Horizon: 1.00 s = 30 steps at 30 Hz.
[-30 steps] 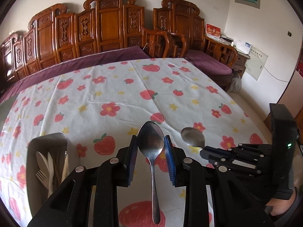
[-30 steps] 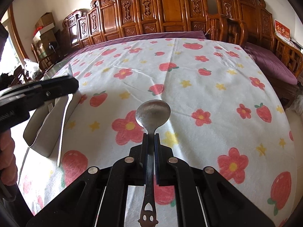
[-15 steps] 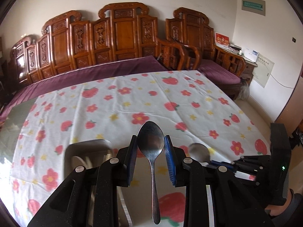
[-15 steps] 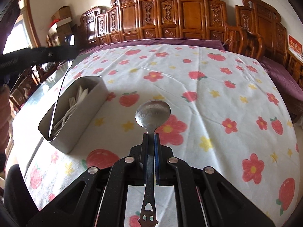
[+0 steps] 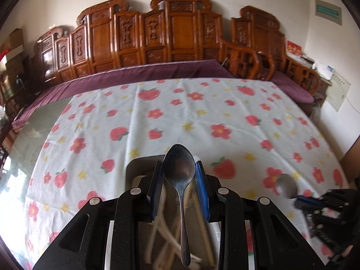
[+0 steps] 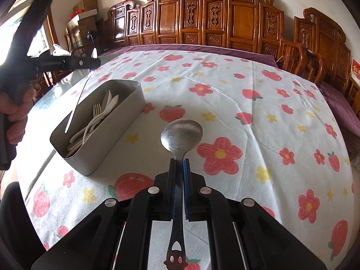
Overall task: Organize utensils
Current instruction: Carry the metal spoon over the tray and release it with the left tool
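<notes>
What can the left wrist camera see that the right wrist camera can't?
Only the left wrist view shows the left tool gripping its spoon by the bowl, right above the utensils in the box.

Only the right wrist view shows the whole grey box, the white forks and knives inside it, and the cut-out face on the right tool's spoon handle.

Both show the flowered tablecloth and the right tool pinching its spoon.
</notes>
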Motion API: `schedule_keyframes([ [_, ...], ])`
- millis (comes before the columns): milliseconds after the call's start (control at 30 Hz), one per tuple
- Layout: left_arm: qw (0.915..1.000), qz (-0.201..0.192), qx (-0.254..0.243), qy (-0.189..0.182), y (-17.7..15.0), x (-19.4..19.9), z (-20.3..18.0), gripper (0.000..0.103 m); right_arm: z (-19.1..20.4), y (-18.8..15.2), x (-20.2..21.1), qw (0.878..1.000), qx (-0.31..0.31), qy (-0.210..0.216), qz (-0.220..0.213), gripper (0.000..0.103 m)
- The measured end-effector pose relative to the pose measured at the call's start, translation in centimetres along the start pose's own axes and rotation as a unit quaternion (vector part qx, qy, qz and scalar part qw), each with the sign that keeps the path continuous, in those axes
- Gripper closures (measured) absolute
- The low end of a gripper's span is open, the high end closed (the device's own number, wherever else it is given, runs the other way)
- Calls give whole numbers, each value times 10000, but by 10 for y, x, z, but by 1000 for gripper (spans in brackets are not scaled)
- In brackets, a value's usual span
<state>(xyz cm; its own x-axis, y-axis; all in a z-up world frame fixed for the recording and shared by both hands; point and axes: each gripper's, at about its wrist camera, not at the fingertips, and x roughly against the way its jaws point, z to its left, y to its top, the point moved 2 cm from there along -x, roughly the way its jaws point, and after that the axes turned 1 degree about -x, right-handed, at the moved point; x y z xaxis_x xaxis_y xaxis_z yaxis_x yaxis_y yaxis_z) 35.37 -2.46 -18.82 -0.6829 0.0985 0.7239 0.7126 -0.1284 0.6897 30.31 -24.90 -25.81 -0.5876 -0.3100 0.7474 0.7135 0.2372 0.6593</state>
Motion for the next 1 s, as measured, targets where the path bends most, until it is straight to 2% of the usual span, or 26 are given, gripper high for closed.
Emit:
schedule_keyframes([
  [167, 9992, 366, -32, 177, -16, -29, 14, 76, 5, 4, 1, 10000, 3, 75, -34, 96],
  [400, 9971, 731, -140, 172, -37, -55, 14, 76, 27, 20, 10, 9994, 195, 227, -170, 96],
  [567, 9965, 783, -213, 224, -39, -60, 10, 75, 44, 28, 16, 9988, 384, 191, -216, 96],
  [667, 9965, 762, -240, 249, -39, -60, 10, 59, 49, 30, 19, 9989, 382, 156, -233, 96],
  [800, 9978, 642, -137, 135, -39, -47, 15, 56, 57, 34, 25, 9987, 433, 114, -236, 96],
  [900, 9988, 479, -3, 77, -37, -30, 24, 45, 67, 41, 31, 9985, 487, 70, -248, 96],
  [967, 9992, 378, 98, 32, -38, -17, 32, 44, 72, 44, 33, 9984, 507, 62, -256, 96],
  [1000, 9993, 343, 141, 17, -39, -11, 36, 40, 77, 47, 34, 9983, 523, 63, -259, 96],
])
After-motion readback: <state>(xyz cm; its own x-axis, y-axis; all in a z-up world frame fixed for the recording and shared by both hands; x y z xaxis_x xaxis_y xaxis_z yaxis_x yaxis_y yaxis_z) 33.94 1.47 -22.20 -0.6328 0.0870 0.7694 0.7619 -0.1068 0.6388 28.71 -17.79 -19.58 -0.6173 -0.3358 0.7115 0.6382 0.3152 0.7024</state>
